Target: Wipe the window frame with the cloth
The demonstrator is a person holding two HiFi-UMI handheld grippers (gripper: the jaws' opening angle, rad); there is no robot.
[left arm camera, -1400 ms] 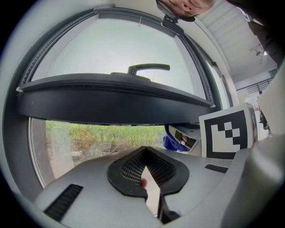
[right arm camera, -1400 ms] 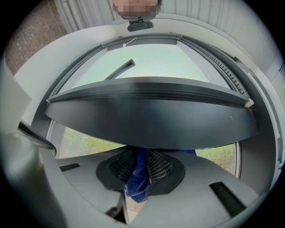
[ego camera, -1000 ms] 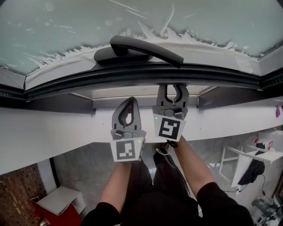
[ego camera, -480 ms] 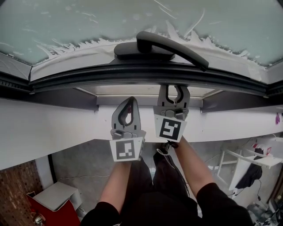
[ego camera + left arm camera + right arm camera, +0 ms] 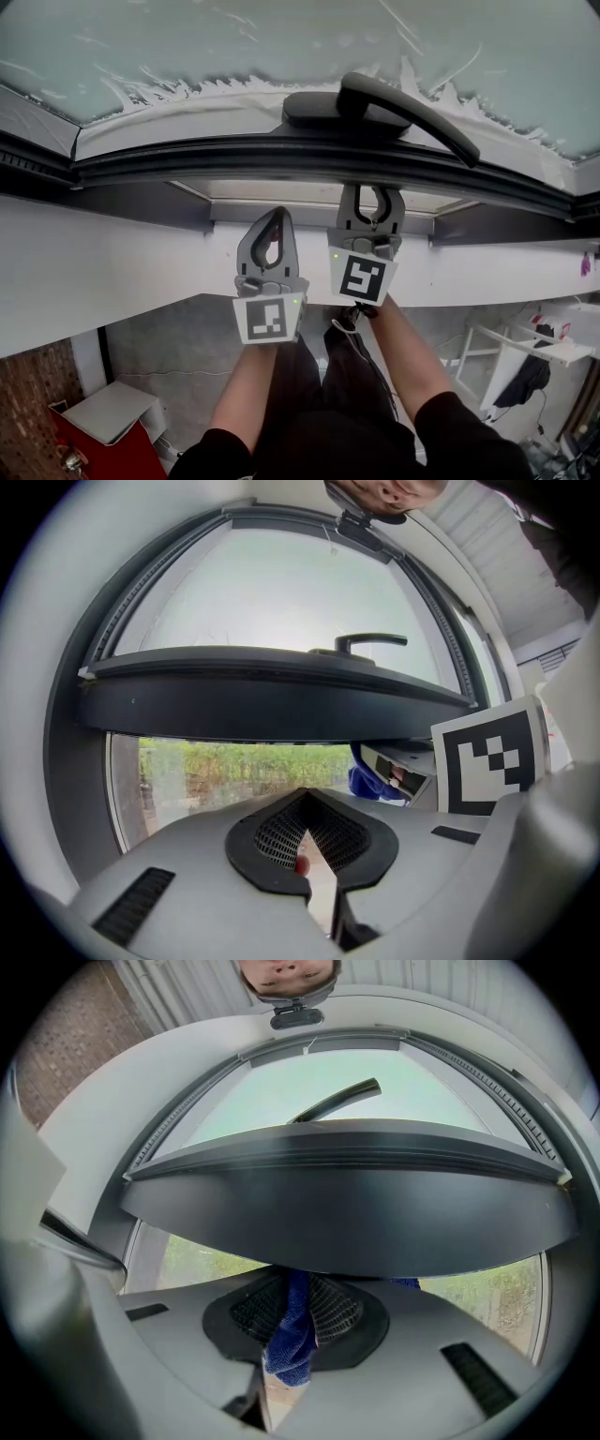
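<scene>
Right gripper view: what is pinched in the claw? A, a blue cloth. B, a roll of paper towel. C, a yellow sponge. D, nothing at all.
A: the right gripper has its claw closed on a blue cloth, which bunches out below the grip, just under the dark window frame.

Grey concrete floor (image 5: 178, 342) below. White box (image 5: 103, 408) at lower left, red object (image 5: 122, 457) just beside it (kind unclear). White rack (image 5: 525, 339) stands right.
</scene>
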